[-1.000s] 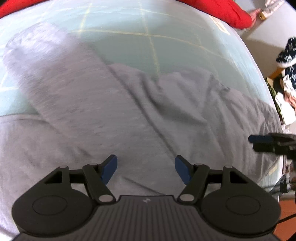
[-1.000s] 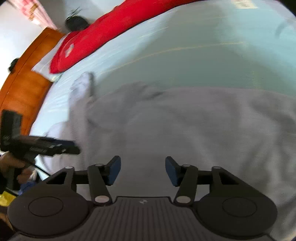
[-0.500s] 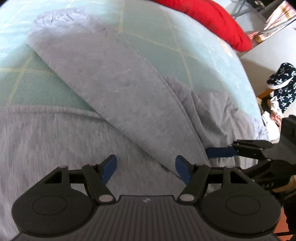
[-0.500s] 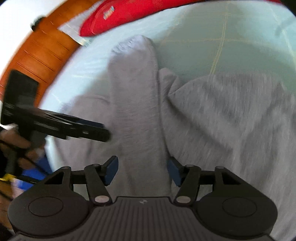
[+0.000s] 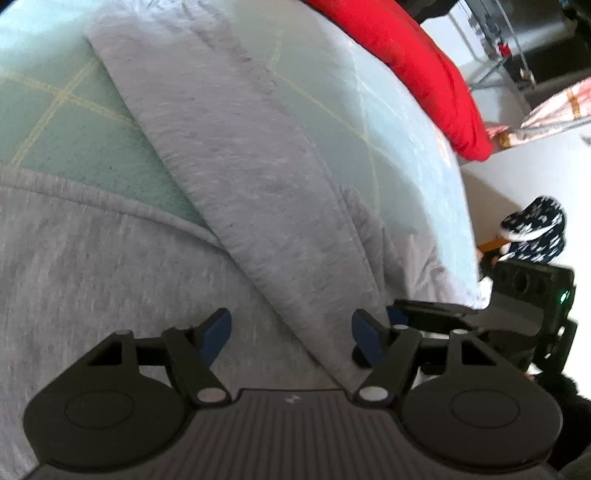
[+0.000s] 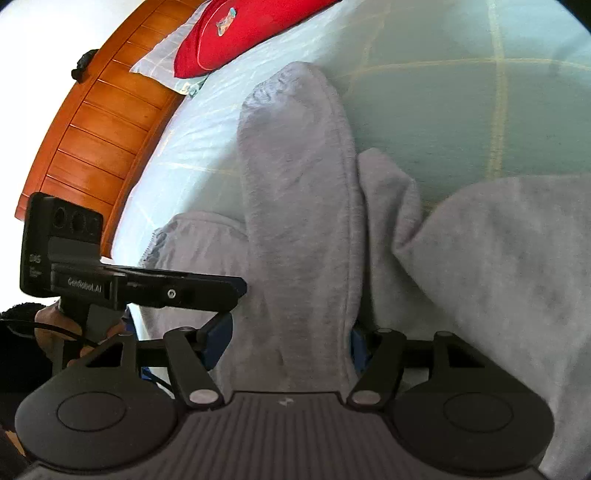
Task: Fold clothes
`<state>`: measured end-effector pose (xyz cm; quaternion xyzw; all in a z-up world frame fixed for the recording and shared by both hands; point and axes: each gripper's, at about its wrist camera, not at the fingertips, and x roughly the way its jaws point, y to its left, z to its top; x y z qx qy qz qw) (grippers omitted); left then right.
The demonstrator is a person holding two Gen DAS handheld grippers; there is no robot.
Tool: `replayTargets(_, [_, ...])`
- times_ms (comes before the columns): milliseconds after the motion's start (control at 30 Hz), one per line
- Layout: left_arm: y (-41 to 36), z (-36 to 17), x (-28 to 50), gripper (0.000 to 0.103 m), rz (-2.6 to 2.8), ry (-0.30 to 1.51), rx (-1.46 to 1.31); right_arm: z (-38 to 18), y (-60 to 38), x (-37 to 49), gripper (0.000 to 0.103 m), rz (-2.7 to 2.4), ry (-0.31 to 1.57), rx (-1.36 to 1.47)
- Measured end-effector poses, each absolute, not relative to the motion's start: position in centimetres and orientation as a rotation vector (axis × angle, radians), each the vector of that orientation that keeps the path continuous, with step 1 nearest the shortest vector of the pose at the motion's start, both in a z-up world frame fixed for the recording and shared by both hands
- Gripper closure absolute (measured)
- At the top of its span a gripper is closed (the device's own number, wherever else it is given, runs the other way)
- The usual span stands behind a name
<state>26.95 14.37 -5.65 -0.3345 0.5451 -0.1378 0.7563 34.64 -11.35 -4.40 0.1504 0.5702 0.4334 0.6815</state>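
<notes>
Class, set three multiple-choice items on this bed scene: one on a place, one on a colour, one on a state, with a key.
1. Where does the grey sleeve lie?
A. On the floor
B. On the bed sheet
C. On the headboard

2. What colour is the pillow?
A. Red
B. Blue
C. Yellow

3. How do the right tongs stand?
A. Shut with nothing between them
B. Out of view
C. Open, astride the sleeve

Key: B, the sleeve stretches across the pale green sheet; A, the pillow by the headboard is red; C, both pads stand apart beside the sleeve.
</notes>
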Motion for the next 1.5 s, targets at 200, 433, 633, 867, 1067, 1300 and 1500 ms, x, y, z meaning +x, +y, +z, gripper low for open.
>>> replayTargets(200, [14.1, -6.8, 27.7, 0.028, -0.355, 1.208, -0.831, -2.1, -10.7, 32.9, 0.033, 1.093, 1.269, 0.333])
replayTargets(433, [13.4, -8.4, 28.2, 0.028, -0.355, 1.21, -0.878, -1.2, -8.9, 29.2, 0.029, 1.272, 1.321, 0.301])
replayTargets(633, [13.2, -8.8, 28.7, 0.03, -0.374, 1.201, -0.88, -2.1, -10.1, 27.7, 0.029, 1.214, 1.363, 0.265])
replayTargets(867, [13.9, -9.7, 29.5, 0.065, -0.32, 1.147, -0.908, -1.4, -14.1, 28.1, 0.029, 1.044, 1.327, 0.312])
replayTargets(1067, [13.3, -7.5, 29.2, 0.096, -0.283, 1.114, -0.801, -0.1, -15.9, 27.5, 0.029, 0.962, 1.29, 0.317])
replayTargets(1300, [13.1, -0.6, 27.5, 0.098, -0.343, 1.0, -0.666, 0.4, -18.4, 27.0, 0.029, 0.903, 1.269, 0.336])
replayTargets(1500, [13.5, 1.3, 24.4, 0.098, -0.312, 1.006, -0.567, 1.0, -19.9, 26.0, 0.029, 0.869, 1.282, 0.323])
